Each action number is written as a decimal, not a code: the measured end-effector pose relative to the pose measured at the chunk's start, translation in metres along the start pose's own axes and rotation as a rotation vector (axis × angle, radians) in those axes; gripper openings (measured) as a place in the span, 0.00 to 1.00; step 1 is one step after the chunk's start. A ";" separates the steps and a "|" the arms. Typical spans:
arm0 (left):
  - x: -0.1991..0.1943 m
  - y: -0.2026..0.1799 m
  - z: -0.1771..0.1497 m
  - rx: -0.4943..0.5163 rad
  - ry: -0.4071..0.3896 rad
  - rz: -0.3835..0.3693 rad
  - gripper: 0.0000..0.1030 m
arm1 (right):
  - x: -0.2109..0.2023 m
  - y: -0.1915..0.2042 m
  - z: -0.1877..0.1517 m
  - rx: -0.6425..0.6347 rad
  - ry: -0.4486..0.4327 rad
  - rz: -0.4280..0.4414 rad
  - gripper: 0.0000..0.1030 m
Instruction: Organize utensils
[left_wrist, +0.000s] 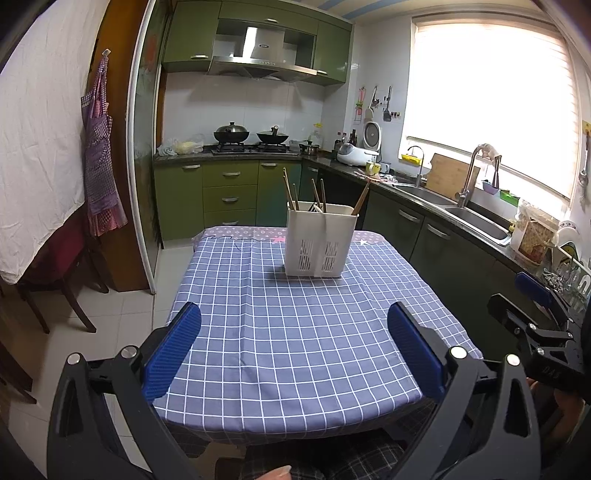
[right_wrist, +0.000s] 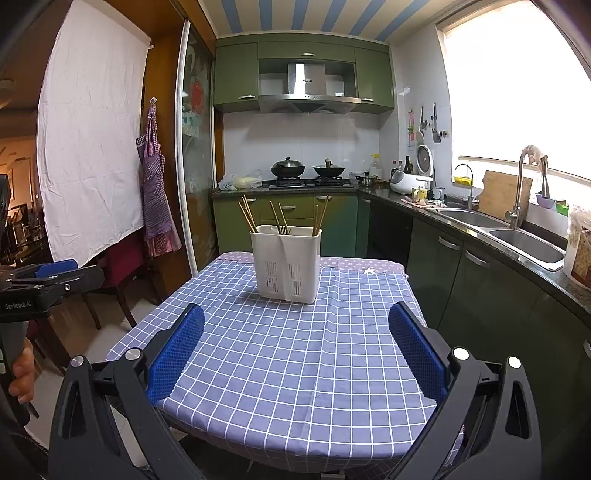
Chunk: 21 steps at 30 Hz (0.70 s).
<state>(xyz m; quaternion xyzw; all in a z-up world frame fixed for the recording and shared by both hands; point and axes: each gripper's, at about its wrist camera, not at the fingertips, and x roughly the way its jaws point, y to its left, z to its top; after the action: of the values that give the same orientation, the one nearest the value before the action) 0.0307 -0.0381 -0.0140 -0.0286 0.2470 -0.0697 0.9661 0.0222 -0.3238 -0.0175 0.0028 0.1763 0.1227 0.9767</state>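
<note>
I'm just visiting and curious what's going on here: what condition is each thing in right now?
Left gripper: open, empty.
Right gripper: open, empty.
Utensil holder: upright on the tablecloth.
Chopsticks: standing loosely in the holder, leaning different ways.
Wok: lidded, on the stove.

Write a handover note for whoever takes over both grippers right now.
Left gripper: open, empty, hovering over the near end of the table.
Right gripper: open, empty, alongside it at the same end.
White utensil holder: upright at the far end of the checked tablecloth, apart from both grippers.
Chopsticks: standing in the holder, spread across its compartments and leaning different ways.
Done: no utensils lie loose on the cloth.
Left: probably group the chopsticks into one compartment; what else is in the holder cannot be made out.
</note>
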 end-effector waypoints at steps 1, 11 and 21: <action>0.000 0.000 0.000 -0.001 0.000 -0.001 0.93 | 0.000 0.000 0.000 0.002 0.000 0.001 0.96; -0.001 0.002 0.001 0.002 0.001 0.006 0.93 | 0.000 -0.001 0.001 -0.002 0.001 0.003 0.96; -0.002 0.003 0.002 -0.003 0.002 0.001 0.93 | 0.001 -0.004 -0.001 -0.007 0.005 0.007 0.96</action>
<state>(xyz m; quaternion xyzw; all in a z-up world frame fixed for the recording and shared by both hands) 0.0300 -0.0352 -0.0112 -0.0300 0.2480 -0.0689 0.9658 0.0238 -0.3274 -0.0186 -0.0003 0.1783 0.1267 0.9758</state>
